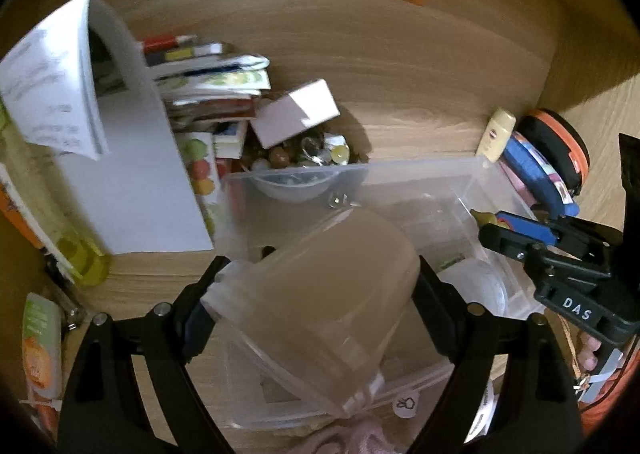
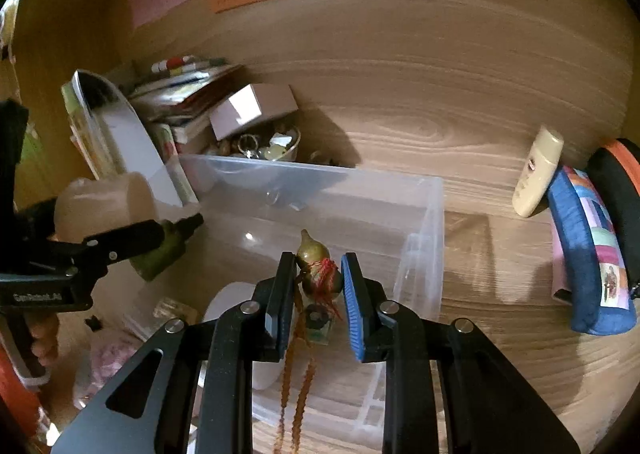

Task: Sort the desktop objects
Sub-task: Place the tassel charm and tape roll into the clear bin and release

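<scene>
My left gripper (image 1: 316, 286) is shut on a translucent plastic jar (image 1: 320, 294), tilted above the clear plastic bin (image 1: 420, 170); the jar also shows in the right wrist view (image 2: 104, 202). My right gripper (image 2: 318, 286) is shut on a small gourd charm (image 2: 316, 266) with red thread and a brown tassel (image 2: 296, 386), held over the bin (image 2: 424, 238). The right gripper also shows at the right of the left wrist view (image 1: 516, 232).
A bowl of beads and trinkets (image 2: 264, 148), a small white box (image 2: 252, 108), stacked books (image 1: 208, 74) and a white folder (image 1: 132, 174) stand behind the bin. A cream tube (image 2: 538, 176), a blue pouch (image 2: 588, 254) and an orange-rimmed black case (image 1: 560, 150) lie right.
</scene>
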`<state>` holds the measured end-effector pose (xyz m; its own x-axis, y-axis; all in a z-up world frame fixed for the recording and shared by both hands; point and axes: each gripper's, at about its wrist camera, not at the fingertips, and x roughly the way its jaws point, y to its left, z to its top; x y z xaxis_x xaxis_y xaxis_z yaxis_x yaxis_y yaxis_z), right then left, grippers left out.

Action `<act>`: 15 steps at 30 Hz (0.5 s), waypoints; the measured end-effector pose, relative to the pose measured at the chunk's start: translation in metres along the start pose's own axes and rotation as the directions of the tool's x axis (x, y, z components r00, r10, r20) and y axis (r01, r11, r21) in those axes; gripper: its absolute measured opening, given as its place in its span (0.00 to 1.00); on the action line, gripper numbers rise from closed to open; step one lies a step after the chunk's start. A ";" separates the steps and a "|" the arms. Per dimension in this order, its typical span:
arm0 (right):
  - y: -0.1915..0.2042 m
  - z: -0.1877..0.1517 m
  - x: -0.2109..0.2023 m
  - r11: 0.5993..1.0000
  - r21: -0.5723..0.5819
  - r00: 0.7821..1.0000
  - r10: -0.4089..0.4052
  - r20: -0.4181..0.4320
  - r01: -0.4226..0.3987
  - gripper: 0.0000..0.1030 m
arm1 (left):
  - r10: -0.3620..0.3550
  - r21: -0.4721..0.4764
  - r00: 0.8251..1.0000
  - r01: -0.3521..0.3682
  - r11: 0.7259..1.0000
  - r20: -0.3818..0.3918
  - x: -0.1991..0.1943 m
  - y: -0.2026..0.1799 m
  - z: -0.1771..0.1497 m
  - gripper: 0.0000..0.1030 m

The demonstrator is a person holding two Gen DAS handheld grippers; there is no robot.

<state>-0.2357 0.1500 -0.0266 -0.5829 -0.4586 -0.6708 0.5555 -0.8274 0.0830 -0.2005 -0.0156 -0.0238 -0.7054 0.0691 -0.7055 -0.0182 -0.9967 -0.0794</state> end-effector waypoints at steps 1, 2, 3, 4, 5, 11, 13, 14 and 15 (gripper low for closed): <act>0.000 -0.001 0.000 1.000 0.000 1.000 -0.004 -0.008 0.004 0.20 | 0.000 0.007 1.000 0.000 1.000 -0.011 0.003 -0.001 0.000 0.85; -0.001 -0.001 0.001 1.000 0.005 1.000 -0.005 -0.011 0.005 0.20 | 0.006 0.016 1.000 -0.005 1.000 -0.021 0.007 -0.003 0.000 0.85; -0.002 -0.001 0.002 1.000 0.009 1.000 -0.004 -0.015 0.004 0.20 | 0.013 0.026 0.999 -0.012 1.000 -0.031 0.011 -0.005 -0.001 0.85; -0.003 -0.001 0.003 1.000 0.012 1.000 -0.007 -0.017 0.008 0.20 | 0.016 0.036 0.999 -0.015 0.999 -0.038 0.013 -0.007 -0.002 0.85; -0.004 -0.001 0.003 1.000 0.012 1.000 -0.012 -0.019 0.013 0.20 | 0.030 0.056 0.999 -0.028 0.998 -0.034 0.014 -0.011 -0.003 0.85; 0.001 -0.001 0.003 0.999 -0.013 0.999 -0.039 -0.006 0.039 0.20 | 0.040 0.088 0.997 -0.034 0.995 -0.061 0.021 -0.019 -0.008 0.85; 0.002 -0.001 0.003 0.997 -0.030 0.998 -0.069 0.007 0.069 0.20 | 0.070 0.110 0.996 -0.063 0.992 -0.056 0.023 -0.023 -0.010 0.85; 0.002 -0.001 0.002 0.997 -0.035 0.997 -0.072 0.010 0.072 0.20 | 0.066 0.108 0.996 -0.060 0.992 -0.057 0.022 -0.023 -0.010 0.85; 0.002 -0.001 0.002 0.997 -0.036 0.997 -0.072 0.010 0.072 0.20 | 0.068 0.109 0.996 -0.062 0.992 -0.060 0.022 -0.024 -0.010 0.84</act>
<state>-0.2355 0.1477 -0.0282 -0.6274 -0.4015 -0.6672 0.5331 -0.8460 0.0078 -0.2086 0.0098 -0.0442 -0.6613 0.0031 -0.7501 -0.0518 -0.9978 0.0415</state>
